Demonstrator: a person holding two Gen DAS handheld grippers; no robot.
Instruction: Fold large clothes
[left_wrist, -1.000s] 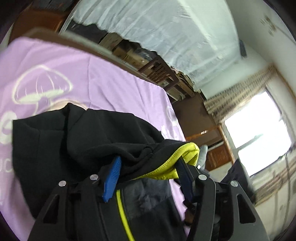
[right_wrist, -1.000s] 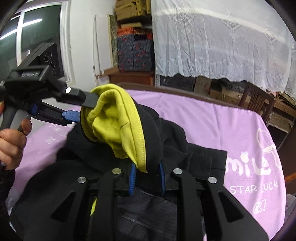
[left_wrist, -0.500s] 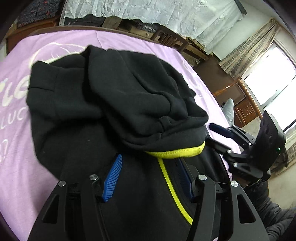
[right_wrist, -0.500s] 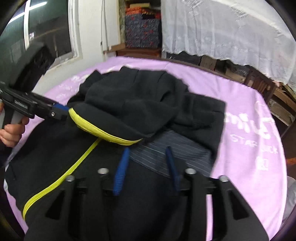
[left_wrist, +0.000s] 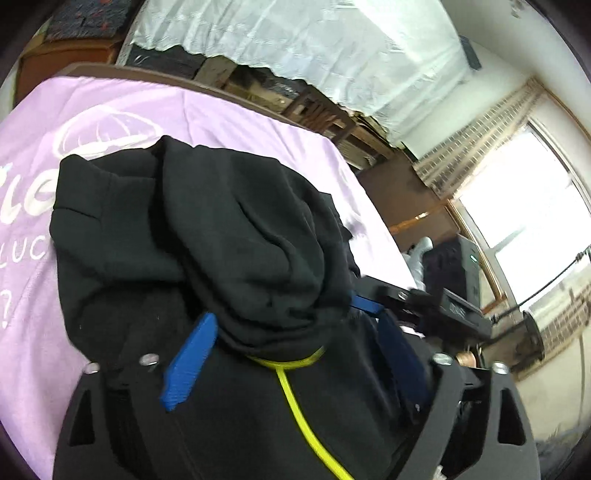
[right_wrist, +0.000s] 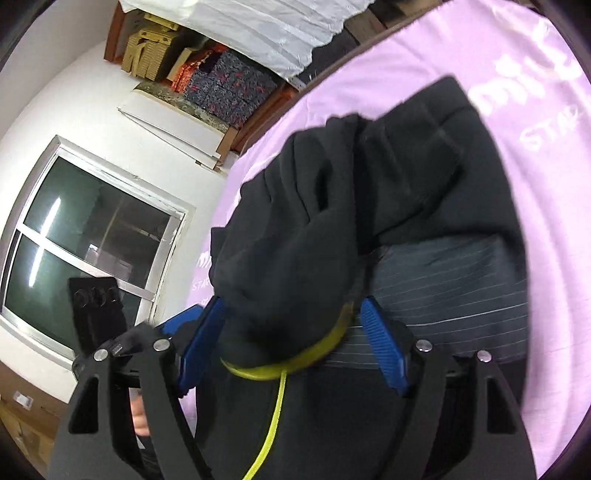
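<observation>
- Hoodie (left_wrist: 207, 236) lies bunched on the purple cloth (left_wrist: 229, 122), hood folded onto the body
- Left gripper (left_wrist: 291, 354) has just been opening, pads off the fabric; right gripper (right_wrist: 291, 343) likewise, hood rim between its jaws
- Draw both back toward 6 o'clock without snagging the yellow rim (right_wrist: 295, 363)
</observation>
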